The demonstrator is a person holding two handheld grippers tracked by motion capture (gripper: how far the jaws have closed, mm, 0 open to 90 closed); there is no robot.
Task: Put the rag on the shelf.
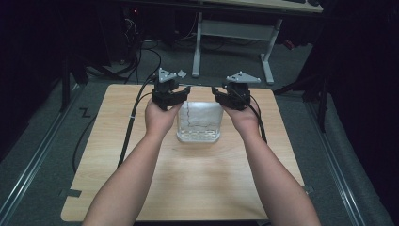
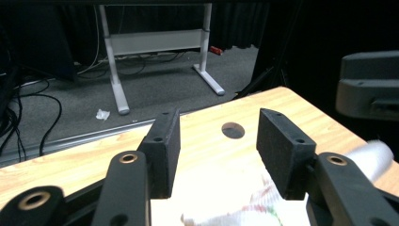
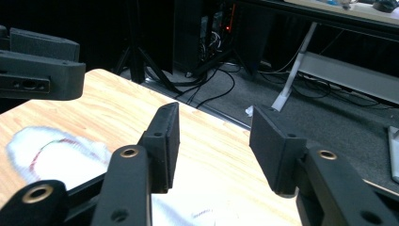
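A clear plastic bag (image 1: 199, 121) with white, red-streaked contents lies mid-frame on the counter (image 1: 197, 183); it looks crumpled. The left gripper (image 1: 181, 94) and right gripper (image 1: 217, 94) flank its top edge, both wide open, gripping nothing.

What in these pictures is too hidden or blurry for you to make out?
- White cloth, high view: overexposed, so its red pattern and folds are unreadable.
- The cloth's far corners, high view: covered by the left gripper and right gripper, so contact is unclear.
- Cloth, left gripper view: blurred and cut off by the bottom edge.
- Small white scrap on the floor: too small to identify.
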